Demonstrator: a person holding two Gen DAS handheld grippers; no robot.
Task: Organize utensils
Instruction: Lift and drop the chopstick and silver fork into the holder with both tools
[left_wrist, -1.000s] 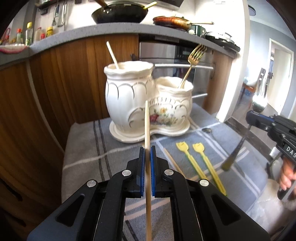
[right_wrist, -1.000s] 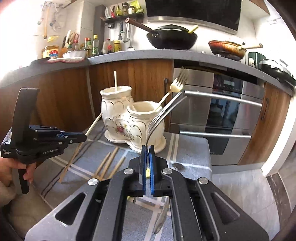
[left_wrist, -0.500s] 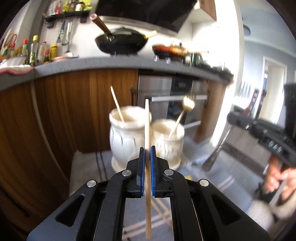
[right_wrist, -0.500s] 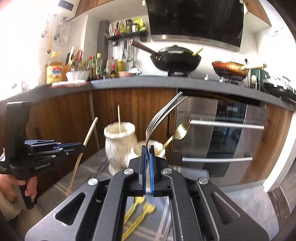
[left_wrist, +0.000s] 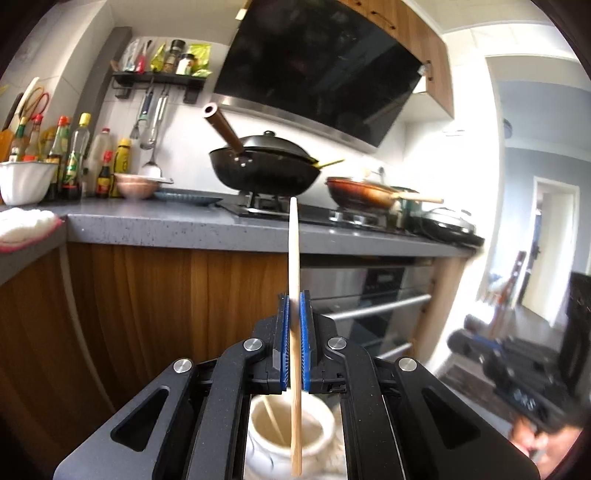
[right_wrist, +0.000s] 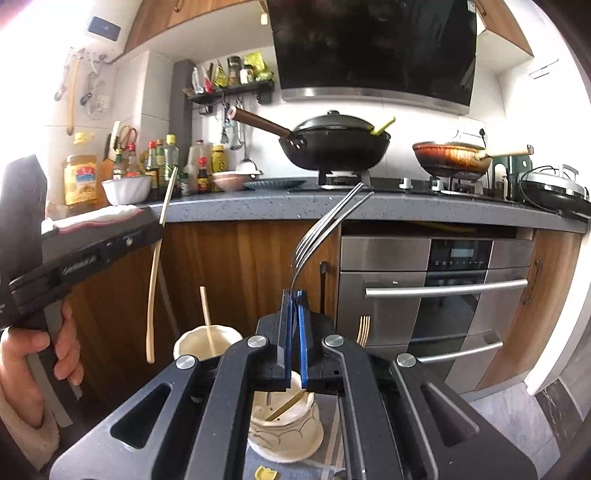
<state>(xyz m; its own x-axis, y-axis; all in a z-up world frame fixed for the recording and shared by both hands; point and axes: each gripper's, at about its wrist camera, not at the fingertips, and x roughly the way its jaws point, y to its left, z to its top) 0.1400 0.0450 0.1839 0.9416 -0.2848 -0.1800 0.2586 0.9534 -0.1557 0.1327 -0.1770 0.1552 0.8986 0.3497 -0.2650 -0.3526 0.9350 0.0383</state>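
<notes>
My left gripper (left_wrist: 294, 299) is shut on a wooden chopstick (left_wrist: 294, 258) held upright; its lower end hangs over the mouth of the taller white ceramic jar (left_wrist: 291, 439), which holds another chopstick. In the right wrist view the left gripper (right_wrist: 159, 225) and its chopstick (right_wrist: 153, 295) hang left of that jar (right_wrist: 207, 341). My right gripper (right_wrist: 293, 295) is shut on a silver fork (right_wrist: 325, 229), tines up, above the shorter white jar (right_wrist: 284, 428), which holds a gold fork (right_wrist: 363, 328).
A grey striped cloth (right_wrist: 255, 465) lies under the jars, with a yellow utensil tip (right_wrist: 266, 473) on it. Wooden cabinets (left_wrist: 147, 314) and a steel oven (right_wrist: 436, 306) stand behind. The counter (left_wrist: 184, 225) above carries woks, bottles and bowls.
Both grippers have risen and tilted upward with their utensils. The jars have dropped to the bottom of each view, so the chopstick and the fork now hang above them.
</notes>
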